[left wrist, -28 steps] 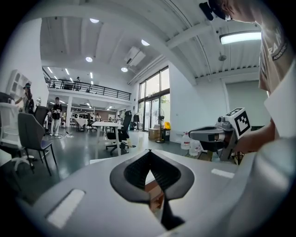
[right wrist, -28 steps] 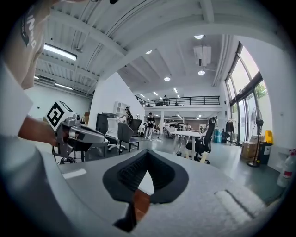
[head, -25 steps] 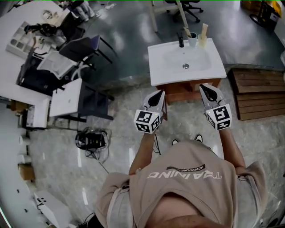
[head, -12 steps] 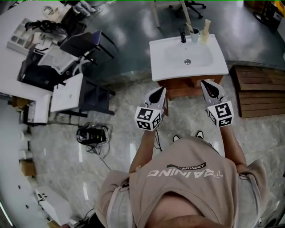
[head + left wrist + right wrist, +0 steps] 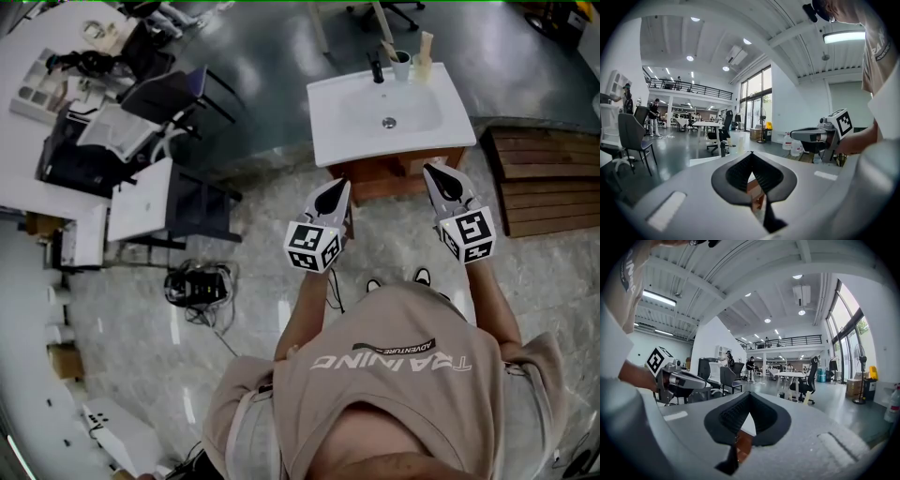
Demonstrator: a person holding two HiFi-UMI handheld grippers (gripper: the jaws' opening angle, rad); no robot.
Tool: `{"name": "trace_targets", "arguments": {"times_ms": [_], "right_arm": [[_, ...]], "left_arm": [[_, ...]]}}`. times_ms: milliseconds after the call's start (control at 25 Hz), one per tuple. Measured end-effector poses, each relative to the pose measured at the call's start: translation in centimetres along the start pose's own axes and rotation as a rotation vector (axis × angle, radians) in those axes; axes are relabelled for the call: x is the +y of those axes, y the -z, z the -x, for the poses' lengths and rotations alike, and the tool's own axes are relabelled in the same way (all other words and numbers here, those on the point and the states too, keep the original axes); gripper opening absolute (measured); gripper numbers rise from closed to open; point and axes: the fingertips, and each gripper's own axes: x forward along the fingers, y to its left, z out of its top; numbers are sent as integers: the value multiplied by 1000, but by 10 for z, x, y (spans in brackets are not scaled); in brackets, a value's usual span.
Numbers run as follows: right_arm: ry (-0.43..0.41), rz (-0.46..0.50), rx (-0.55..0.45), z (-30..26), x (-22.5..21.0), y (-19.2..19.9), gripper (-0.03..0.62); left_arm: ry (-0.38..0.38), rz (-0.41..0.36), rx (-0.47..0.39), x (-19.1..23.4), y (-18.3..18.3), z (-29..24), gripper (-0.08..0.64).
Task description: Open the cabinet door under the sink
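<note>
A white sink (image 5: 389,112) sits on a wooden cabinet (image 5: 384,183) straight ahead of me. My left gripper (image 5: 336,192) is held in front of the cabinet's left side with its jaws together and nothing in them. The right gripper (image 5: 437,174) is level with the cabinet's right side, jaws also together and empty. In the left gripper view the shut tips (image 5: 751,153) frame a strip of the wooden cabinet (image 5: 757,194). The right gripper view shows shut tips (image 5: 749,393) and the same wood (image 5: 743,446) below them. Neither gripper touches the cabinet.
A tap (image 5: 377,70) and a cup with brushes (image 5: 401,64) stand at the sink's back edge. A wooden pallet (image 5: 539,192) lies to the right. A dark chair and white desk (image 5: 178,211) stand to the left, with a cable bundle (image 5: 197,286) on the floor.
The head view has shifted a little. Both grippers stay shut and in the same place before the cabinet.
</note>
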Motion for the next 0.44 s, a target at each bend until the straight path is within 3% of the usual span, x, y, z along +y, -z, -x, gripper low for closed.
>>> {"name": "trace_targets", "arguments": {"times_ms": [440], "right_arm": [[25, -30, 0, 12, -16, 5, 2]], "left_arm": [[39, -1, -22, -11, -12, -16, 17]]}}
